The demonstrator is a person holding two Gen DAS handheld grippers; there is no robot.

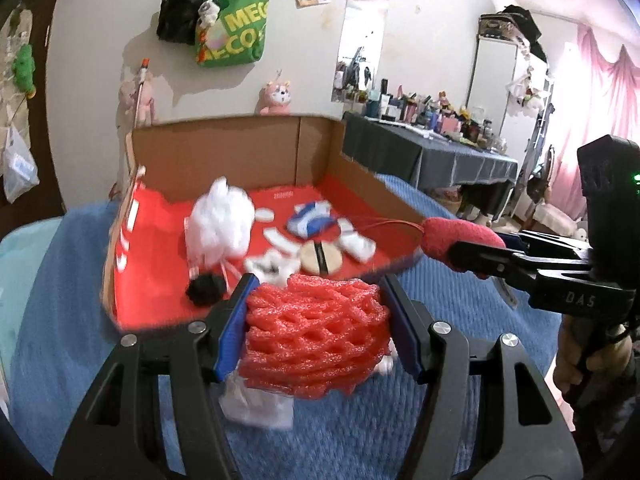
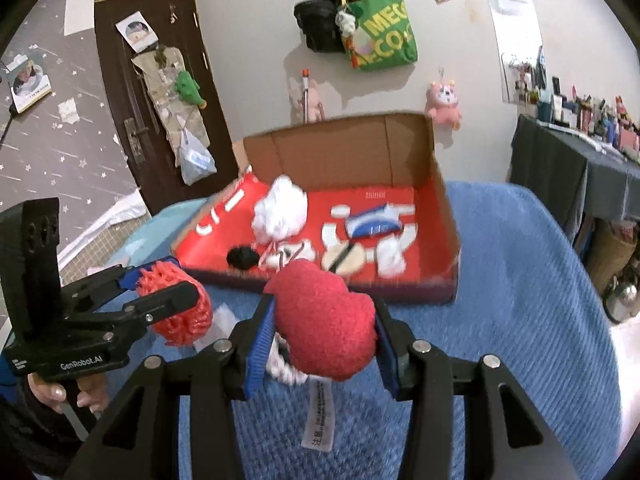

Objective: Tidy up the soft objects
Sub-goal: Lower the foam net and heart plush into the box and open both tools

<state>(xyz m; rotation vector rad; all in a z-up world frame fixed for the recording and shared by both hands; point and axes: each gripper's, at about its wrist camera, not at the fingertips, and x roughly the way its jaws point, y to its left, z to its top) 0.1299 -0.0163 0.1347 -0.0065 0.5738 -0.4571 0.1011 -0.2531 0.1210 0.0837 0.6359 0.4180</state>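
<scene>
Already the cardboard box [image 2: 436,184] holds several soft bits. Both last pieces look airborne above the blue blanket [image 2: 520,320]: left gripper [image 1: 316,320] clenched on red foam netting [image 1: 316,332], right gripper [image 2: 324,332] on a red plush [image 2: 324,320].

Open cardboard box with red floor [image 2: 436,216] rests on the blue ribbed blanket [image 2: 520,320]. Inside, the white mesh puff [image 2: 280,210] lies at the left, the blue-and-white cloth [image 2: 374,222] toward the right. Before the box, the left tongs [image 1: 318,330] clasp the red foam net [image 1: 316,340]; to their right, the right tongs [image 2: 324,330] clasp the red plush toy [image 2: 326,320].
</scene>
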